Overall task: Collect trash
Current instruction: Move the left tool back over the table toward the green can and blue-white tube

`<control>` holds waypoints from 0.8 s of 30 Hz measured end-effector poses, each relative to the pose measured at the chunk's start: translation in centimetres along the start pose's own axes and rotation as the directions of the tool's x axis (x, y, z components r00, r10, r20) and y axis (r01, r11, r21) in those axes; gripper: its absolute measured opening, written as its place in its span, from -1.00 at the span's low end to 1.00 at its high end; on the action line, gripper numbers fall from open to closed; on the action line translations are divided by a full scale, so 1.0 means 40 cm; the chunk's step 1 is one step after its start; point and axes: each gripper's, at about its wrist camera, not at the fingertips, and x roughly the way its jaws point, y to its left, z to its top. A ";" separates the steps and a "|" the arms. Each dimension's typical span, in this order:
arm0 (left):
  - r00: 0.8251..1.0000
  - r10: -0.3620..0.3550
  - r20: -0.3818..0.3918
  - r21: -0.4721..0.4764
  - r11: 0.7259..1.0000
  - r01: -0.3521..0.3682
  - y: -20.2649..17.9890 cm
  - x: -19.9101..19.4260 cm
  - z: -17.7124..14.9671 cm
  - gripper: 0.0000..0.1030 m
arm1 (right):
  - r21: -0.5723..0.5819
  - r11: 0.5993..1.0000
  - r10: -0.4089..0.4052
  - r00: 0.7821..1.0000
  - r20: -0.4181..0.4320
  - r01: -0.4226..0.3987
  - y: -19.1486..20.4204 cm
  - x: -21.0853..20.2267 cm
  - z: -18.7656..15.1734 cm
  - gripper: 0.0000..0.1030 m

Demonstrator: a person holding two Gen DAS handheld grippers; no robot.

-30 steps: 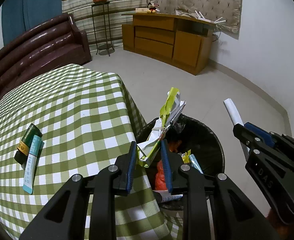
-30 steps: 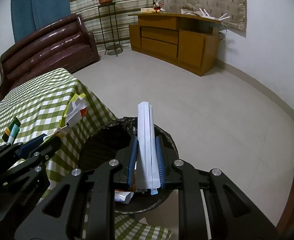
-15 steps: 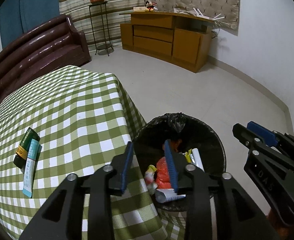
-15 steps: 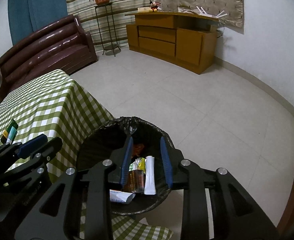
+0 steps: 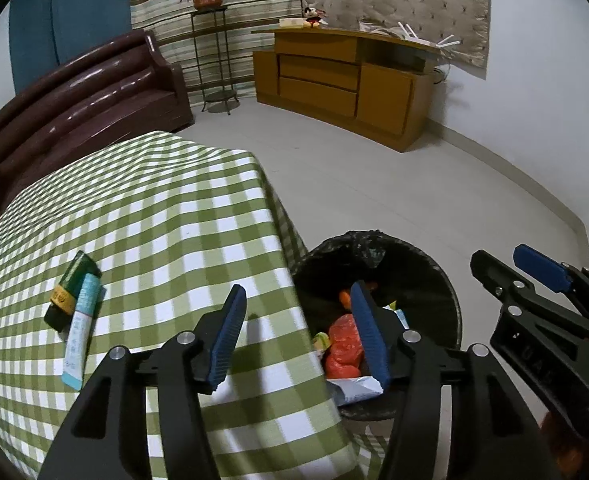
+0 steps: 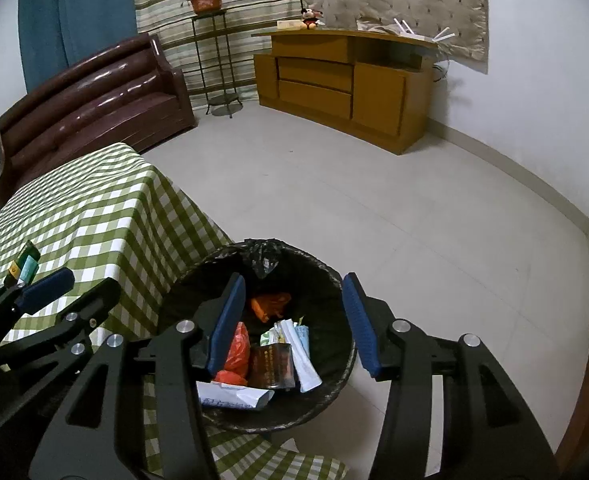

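A black-lined trash bin (image 6: 334, 280) stands on the floor beside the table and holds several wrappers, an orange bag (image 6: 236, 350) and a white folded paper (image 6: 302, 360). The bin also shows in the left wrist view (image 5: 434, 276). My right gripper (image 6: 292, 320) is open and empty above the bin. My left gripper (image 5: 300, 332) is open and empty over the table's corner by the bin. A dark green box (image 5: 68, 288) and a light blue tube (image 5: 80, 326) lie together on the green checked tablecloth (image 5: 154, 216), to the left of the left gripper.
A brown sofa (image 5: 82, 100) stands behind the table. A wooden cabinet (image 5: 342, 80) and a plant stand (image 5: 210, 40) are along the far wall. Tiled floor (image 6: 394, 220) lies right of the bin.
Both grippers opened and dropped their loads into the bin: the left its yellow-green and white wrapper, the right its white folded paper. Since then both jaws have spread wider.
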 end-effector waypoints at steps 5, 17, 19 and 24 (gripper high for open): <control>1.000 0.021 0.002 -0.023 1.000 -0.021 0.034 -0.016 -0.008 0.06 | -0.009 1.000 0.004 1.000 0.002 -0.004 0.010 -0.004 0.000 -0.03; 0.996 0.091 0.007 -0.079 0.993 -0.090 0.136 -0.060 -0.036 0.11 | -0.037 0.999 0.018 1.000 0.003 -0.018 0.049 -0.013 -0.001 -0.03; 0.995 0.103 0.001 -0.088 0.991 -0.103 0.156 -0.065 -0.045 0.11 | -0.040 0.999 0.023 1.000 0.002 -0.023 0.057 -0.014 -0.001 -0.03; 0.992 0.128 -0.006 -0.113 0.985 -0.128 0.209 -0.082 -0.063 0.11 | -0.055 0.998 0.037 0.999 0.001 -0.036 0.080 -0.018 -0.003 -0.03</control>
